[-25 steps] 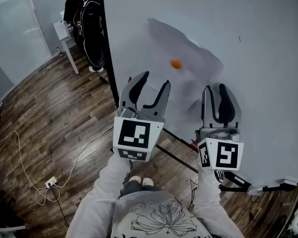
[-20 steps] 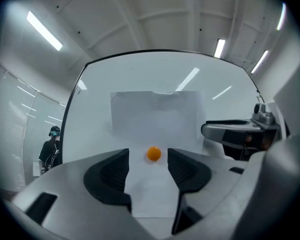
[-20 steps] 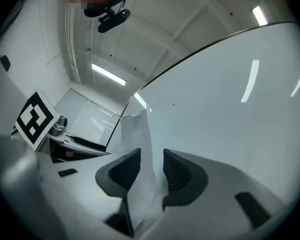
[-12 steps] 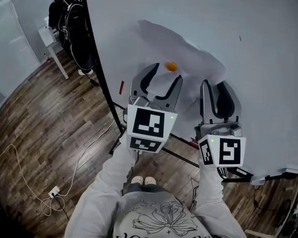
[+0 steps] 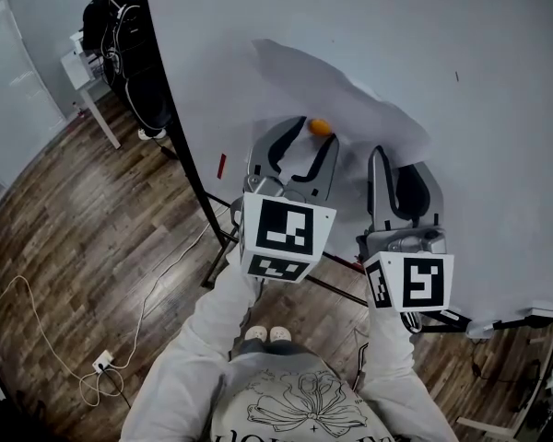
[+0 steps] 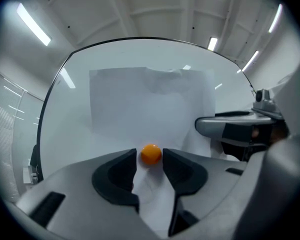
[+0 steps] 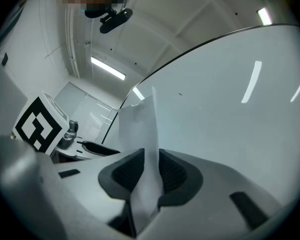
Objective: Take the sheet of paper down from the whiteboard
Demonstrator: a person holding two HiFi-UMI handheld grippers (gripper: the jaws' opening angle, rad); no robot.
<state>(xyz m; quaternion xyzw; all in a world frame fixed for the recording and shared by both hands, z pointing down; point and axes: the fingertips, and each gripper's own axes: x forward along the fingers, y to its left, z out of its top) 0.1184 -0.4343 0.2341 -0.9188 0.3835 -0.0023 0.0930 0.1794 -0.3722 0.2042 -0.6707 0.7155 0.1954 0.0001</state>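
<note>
A white sheet of paper (image 5: pixel 350 109) hangs on the whiteboard (image 5: pixel 461 35), pinned by a round orange magnet (image 5: pixel 320 127). My left gripper (image 5: pixel 311 134) points level at the board. Its jaws are closing, and the magnet (image 6: pixel 151 154) sits between the fingertips (image 6: pixel 132 159) with a small gap on the left side. My right gripper (image 5: pixel 398 160) is at the sheet's lower right. In the right gripper view the paper's loose edge (image 7: pixel 140 119) runs between the two pads (image 7: pixel 135 171); those jaws are also closing and stand a narrow way apart.
The board's black frame edge (image 5: pixel 180 145) runs down on the left, with a red item (image 5: pixel 221 165) beside it. A person with a backpack (image 5: pixel 120 26) stands by a white table (image 5: pixel 78 67). A cable and socket (image 5: pixel 101 365) lie on the wooden floor.
My left gripper has moved right and in toward the board, bringing its fingertips to either side of the orange magnet. The right gripper has stayed at the paper's edge, jaws narrower.
</note>
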